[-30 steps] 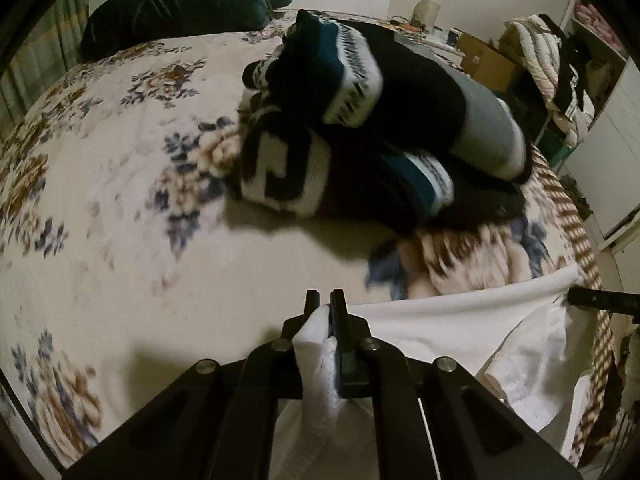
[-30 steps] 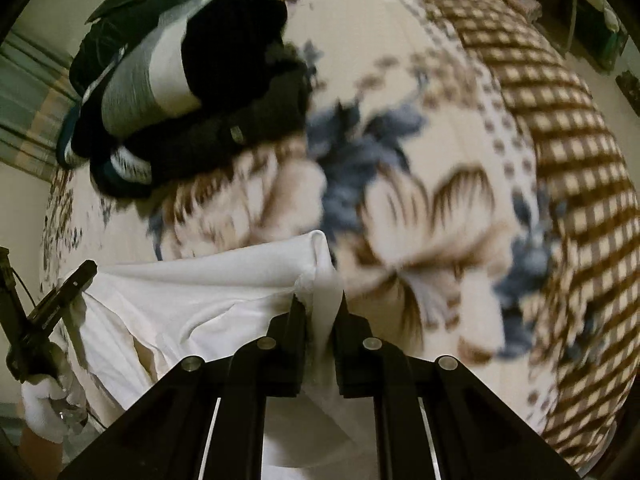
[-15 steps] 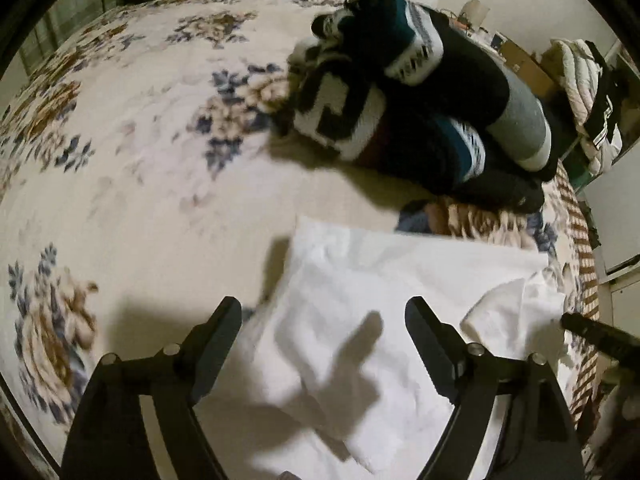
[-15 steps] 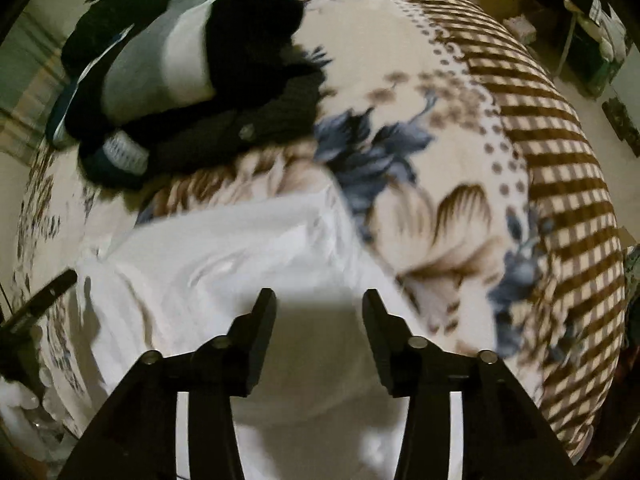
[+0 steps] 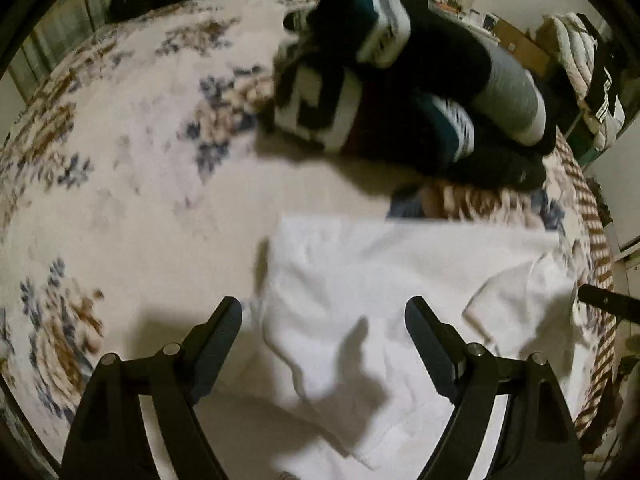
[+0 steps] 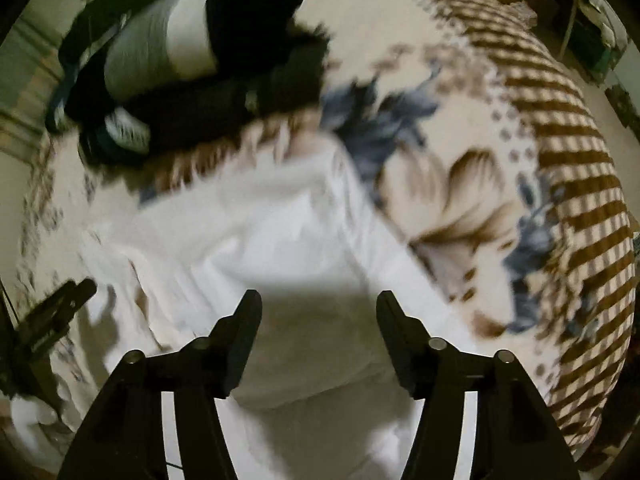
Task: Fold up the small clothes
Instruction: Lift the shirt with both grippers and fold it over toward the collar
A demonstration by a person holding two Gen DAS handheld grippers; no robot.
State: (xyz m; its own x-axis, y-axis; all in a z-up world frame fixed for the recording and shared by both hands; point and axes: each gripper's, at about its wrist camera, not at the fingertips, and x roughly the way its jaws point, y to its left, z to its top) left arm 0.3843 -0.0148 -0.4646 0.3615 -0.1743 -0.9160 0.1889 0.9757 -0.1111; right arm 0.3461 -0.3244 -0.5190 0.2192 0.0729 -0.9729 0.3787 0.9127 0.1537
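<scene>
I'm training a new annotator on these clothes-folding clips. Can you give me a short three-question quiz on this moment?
1. True or false: the left gripper is clamped on the white cotton garment.
2. Multiple choice: where is the heap of dark knitted clothes with white and teal bands? A) on the white garment; B) beyond it on the floral fleece blanket, apart from it; C) on the floor.
3. Fill in: the right gripper hangs over the white garment, its jaws opening, with ____ pinched between them.

Key: 1 false; 2 B; 3 nothing.
</scene>
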